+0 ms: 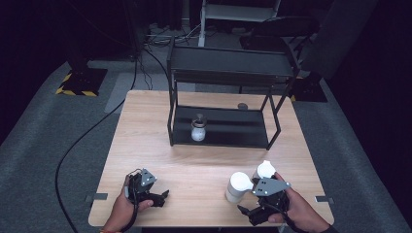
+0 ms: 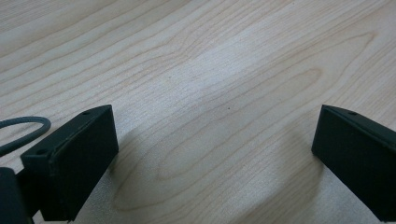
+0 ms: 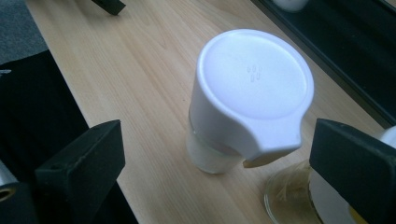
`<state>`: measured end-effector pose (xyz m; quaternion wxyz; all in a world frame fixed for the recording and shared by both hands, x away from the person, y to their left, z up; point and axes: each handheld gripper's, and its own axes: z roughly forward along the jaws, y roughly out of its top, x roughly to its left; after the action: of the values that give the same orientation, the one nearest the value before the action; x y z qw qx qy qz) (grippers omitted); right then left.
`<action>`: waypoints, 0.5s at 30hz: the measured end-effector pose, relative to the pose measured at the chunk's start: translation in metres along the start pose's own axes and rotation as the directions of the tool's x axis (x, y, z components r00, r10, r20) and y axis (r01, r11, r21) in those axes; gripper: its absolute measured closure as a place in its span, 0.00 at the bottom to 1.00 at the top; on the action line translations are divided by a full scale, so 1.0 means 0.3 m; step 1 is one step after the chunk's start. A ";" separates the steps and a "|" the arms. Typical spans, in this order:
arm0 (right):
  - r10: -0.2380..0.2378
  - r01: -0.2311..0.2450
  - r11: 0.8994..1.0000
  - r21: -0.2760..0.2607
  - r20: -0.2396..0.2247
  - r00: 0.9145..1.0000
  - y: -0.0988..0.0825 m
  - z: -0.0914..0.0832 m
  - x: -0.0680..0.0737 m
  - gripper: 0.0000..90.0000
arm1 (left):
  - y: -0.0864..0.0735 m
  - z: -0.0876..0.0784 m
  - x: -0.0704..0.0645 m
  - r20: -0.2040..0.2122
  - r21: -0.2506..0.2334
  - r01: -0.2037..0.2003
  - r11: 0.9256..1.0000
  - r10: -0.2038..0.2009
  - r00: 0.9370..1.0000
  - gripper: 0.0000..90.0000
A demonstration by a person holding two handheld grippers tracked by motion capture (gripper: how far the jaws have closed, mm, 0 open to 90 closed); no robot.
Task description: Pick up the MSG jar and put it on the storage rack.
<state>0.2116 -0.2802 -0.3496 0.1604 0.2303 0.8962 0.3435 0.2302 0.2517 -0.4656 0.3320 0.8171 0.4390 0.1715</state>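
Two white-lidded glass jars stand near the table's front right. The nearer jar [image 1: 237, 187] [image 3: 252, 93] has a wide white cap with a pour lip. The second jar [image 1: 265, 170] [image 3: 287, 198] holds something yellowish and stands beside it. My right gripper [image 1: 248, 213] [image 3: 217, 135] hovers just in front of them, jaws wide open; in the right gripper view the nearer jar's cap lies between the jaws, untouched. My left gripper [image 1: 163, 196] [image 2: 215, 140] rests open at the front left over bare wood.
A black two-tier metal rack [image 1: 228, 73] stands at the back of the wooden table [image 1: 145, 126], with a small lidded jar [image 1: 198, 130] on its lower shelf [image 3: 355, 56]. A small grey round object [image 1: 242, 106] lies behind the rack. A cable [image 1: 73, 150] runs across the floor at left.
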 end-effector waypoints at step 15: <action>0.013 -0.012 0.998 0.058 -0.027 1.000 0.093 0.077 -0.050 0.04 | 0.000 0.000 0.000 0.000 0.000 0.000 1.000 0.000 1.000 0.00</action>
<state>0.2428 -0.2572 -0.3450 0.1393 0.2357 0.9065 0.3213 0.2302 0.2517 -0.4656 0.3320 0.8171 0.4390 0.1715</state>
